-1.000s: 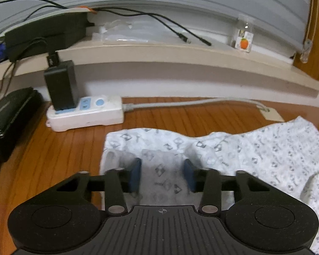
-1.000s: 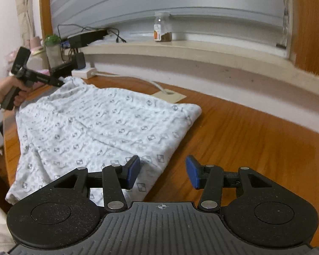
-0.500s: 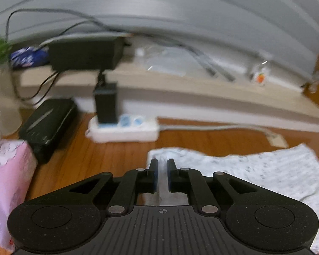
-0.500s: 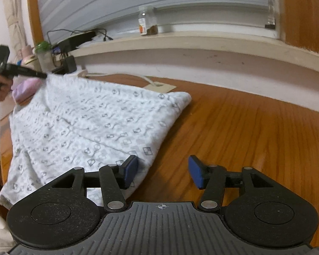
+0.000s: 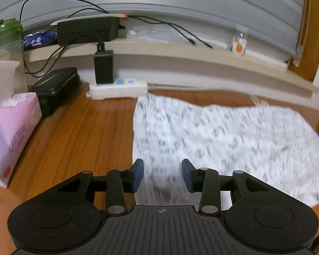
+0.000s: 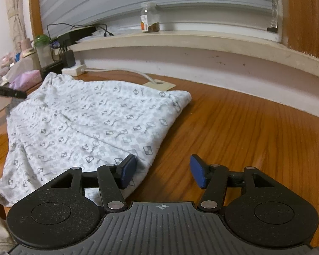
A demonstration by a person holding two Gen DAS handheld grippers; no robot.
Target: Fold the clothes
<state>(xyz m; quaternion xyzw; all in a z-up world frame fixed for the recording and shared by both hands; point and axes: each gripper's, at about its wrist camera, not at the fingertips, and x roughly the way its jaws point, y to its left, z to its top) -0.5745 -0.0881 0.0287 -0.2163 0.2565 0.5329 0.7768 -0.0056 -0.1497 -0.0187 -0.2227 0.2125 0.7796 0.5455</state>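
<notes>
**Both grippers loose over a half-spread patterned garment**

On the wooden table, the patterned garment lay spread nearly flat, its far left corner close to the white power strip. Taking that power strip as the landmark: the cloth ran from just in front of it toward the near table edge, a black case sat to its left, and a pink tissue box stood nearer the camera than the case, also on the strip's left.

The left gripper hung over the cloth's left edge, nearer than the power strip, with its jaws opening. Fabric showed between the 2 blue pads, but neither pad pressed on it, so nothing was held. The right gripper sat at the garment's near right corner, farthest from the strip, jaws also opening; its left pad overlapped the hem, its right pad stood over bare wood, and it gripped nothing.

The garment looked thin, light and limp, probably woven cotton. It should crease easily and slide readily on the polished wood, so a pull at 1 corner would likely drag the whole piece rather than fold it. A seam crossing the middle hinted at 2 layers, which could separate if only the top one were pinched. Good places to take hold appeared to be the hem corners: the near right corner under the right gripper, and the left edge under the left gripper, pinching through all layers at once.
</notes>
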